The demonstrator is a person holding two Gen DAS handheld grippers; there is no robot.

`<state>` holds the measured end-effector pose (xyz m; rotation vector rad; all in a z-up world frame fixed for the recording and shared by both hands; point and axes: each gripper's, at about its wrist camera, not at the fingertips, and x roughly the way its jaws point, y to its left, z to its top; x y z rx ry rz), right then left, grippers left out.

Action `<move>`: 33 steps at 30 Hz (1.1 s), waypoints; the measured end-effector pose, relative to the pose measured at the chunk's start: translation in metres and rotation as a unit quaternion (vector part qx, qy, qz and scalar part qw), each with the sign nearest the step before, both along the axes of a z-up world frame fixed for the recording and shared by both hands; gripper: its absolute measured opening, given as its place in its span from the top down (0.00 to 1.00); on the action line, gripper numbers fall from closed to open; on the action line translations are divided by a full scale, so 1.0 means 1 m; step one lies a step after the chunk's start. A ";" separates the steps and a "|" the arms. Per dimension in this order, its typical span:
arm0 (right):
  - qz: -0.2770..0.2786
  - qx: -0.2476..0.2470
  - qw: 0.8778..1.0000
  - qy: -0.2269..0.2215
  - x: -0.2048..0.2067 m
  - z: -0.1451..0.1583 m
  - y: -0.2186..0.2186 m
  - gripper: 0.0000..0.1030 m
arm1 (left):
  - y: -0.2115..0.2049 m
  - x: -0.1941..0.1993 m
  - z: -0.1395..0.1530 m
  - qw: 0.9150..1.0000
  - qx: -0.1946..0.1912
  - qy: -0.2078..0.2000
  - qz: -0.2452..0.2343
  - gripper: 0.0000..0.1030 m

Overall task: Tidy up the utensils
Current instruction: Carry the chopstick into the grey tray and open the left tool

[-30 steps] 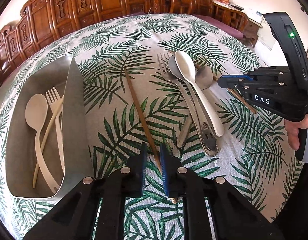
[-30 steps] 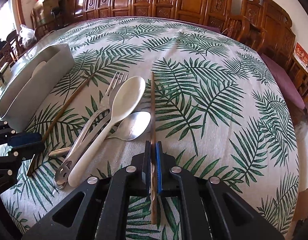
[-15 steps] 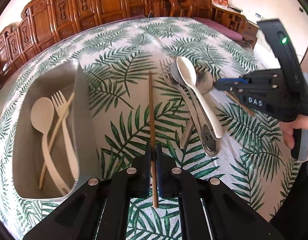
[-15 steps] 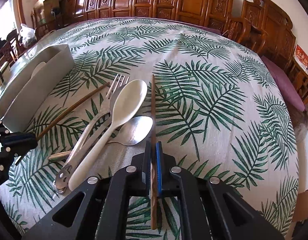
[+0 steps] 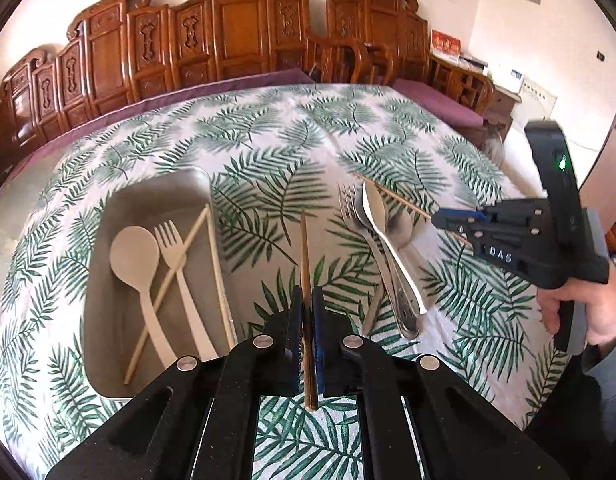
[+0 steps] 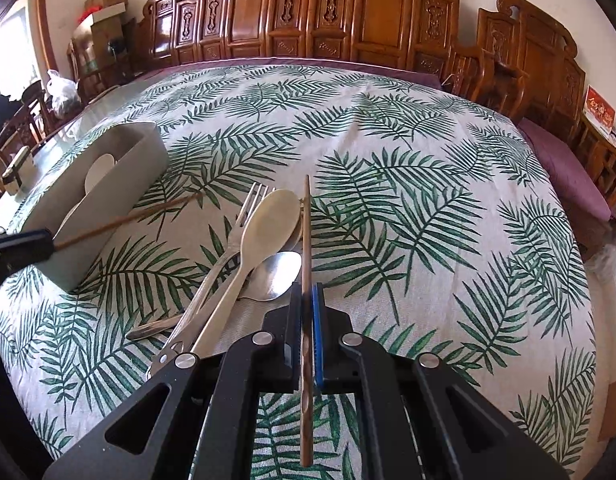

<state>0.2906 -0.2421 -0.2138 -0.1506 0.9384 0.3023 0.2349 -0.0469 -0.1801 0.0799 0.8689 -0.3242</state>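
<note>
Palm-print tablecloth [image 6: 448, 220] with bare cloth right of the cutlery, grey tray [image 5: 107, 292] near the left edge holding pale utensils, cutlery pile [image 5: 388, 248] mid-table, left gripper [image 5: 306, 300] pinching a brown chopstick [image 5: 305, 252] beside the tray, right gripper [image 6: 306, 300] clamping a second chopstick [image 6: 305, 232] beside the pile.

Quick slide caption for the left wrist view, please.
Left gripper clamps a brown wooden chopstick beside the grey utensil tray; right gripper holds its twin.
</note>
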 end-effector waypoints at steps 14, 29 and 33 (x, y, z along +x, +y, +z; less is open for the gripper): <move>0.003 0.010 0.999 -0.032 -0.013 0.021 0.006 0.94 | 0.033 -0.007 0.036 0.998 -0.030 -0.038 0.026 0.96; 0.063 0.024 0.996 -0.053 -0.041 0.042 0.051 0.94 | 0.092 0.007 0.029 0.994 -0.017 -0.030 0.101 0.96; 0.075 0.025 0.996 -0.052 -0.045 0.042 0.061 0.94 | 0.096 0.012 0.019 0.994 -0.008 -0.019 0.106 0.96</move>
